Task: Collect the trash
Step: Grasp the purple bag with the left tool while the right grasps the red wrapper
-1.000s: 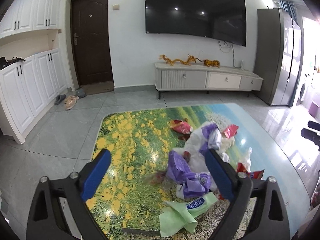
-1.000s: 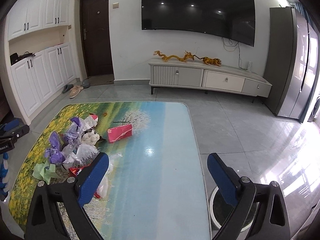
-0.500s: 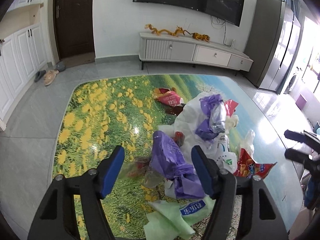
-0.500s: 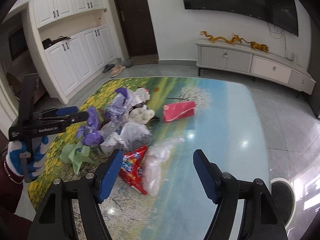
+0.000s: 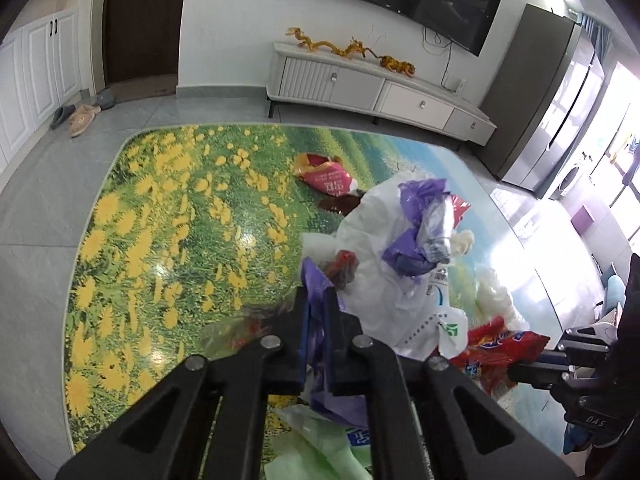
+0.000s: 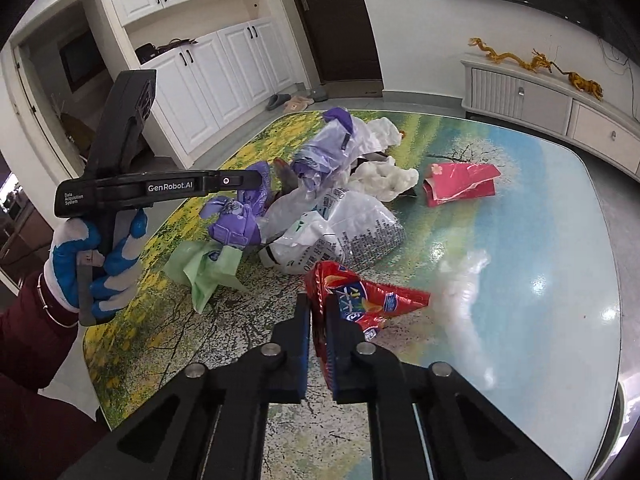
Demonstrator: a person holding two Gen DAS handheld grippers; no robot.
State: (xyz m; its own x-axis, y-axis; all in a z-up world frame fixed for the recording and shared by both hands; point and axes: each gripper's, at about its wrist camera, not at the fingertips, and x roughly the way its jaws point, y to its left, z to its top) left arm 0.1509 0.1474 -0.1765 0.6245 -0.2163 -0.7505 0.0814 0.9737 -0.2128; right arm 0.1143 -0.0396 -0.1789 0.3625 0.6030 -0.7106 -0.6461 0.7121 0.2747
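A heap of trash lies on the picture-printed table (image 5: 168,216). My left gripper (image 5: 316,300) is shut on a crumpled purple plastic bag (image 5: 320,340); the same gripper shows from the side in the right wrist view (image 6: 244,182), gripping the purple bag (image 6: 236,224). My right gripper (image 6: 317,308) is shut on a red snack wrapper (image 6: 360,296), which also shows in the left wrist view (image 5: 500,348). White plastic bags (image 6: 340,232), a green wrapper (image 6: 204,264) and a red packet (image 6: 460,182) lie around them.
A red and yellow snack bag (image 5: 324,174) lies further back on the table. White crumpled tissue (image 6: 384,176) sits in the heap. A white TV cabinet (image 5: 380,92) stands by the far wall, white cupboards (image 6: 224,68) to the left.
Both grippers dropped toward the heap and closed: the left on the purple bag, the right on the red snack wrapper. Both were open before.
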